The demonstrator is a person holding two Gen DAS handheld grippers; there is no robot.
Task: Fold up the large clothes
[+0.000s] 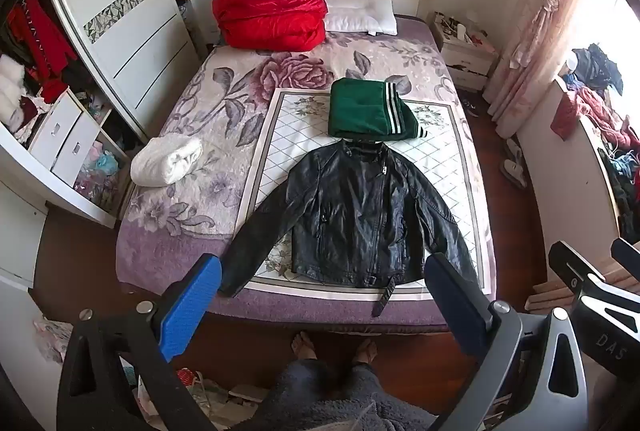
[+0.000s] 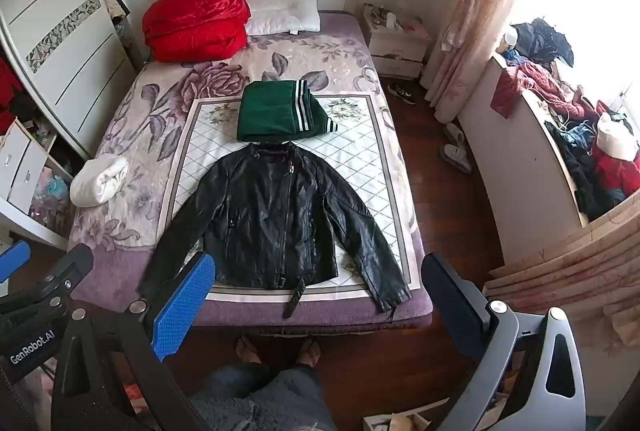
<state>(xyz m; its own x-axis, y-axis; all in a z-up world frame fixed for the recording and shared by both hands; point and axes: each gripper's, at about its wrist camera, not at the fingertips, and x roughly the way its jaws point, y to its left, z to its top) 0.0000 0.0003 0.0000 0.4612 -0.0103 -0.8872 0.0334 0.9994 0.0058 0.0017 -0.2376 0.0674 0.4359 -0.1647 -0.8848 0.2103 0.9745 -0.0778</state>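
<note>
Left wrist view shows us our left gripper (image 1: 324,305) with fingers wide apart and empty, held above the near edge of the bed (image 1: 168,263). Our right gripper (image 2: 320,305) is likewise spread and holds nothing. We see the black leather jacket (image 1: 356,219) lying flat, sleeves spread, near us; a folded green garment (image 1: 368,111) lies just beyond its collar.

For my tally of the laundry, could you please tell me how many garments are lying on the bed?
3: a black leather jacket spread flat at the foot, a folded green garment just beyond its collar, and a rolled white garment near the wardrobe-side edge. More may hide behind the red duvet.
</note>
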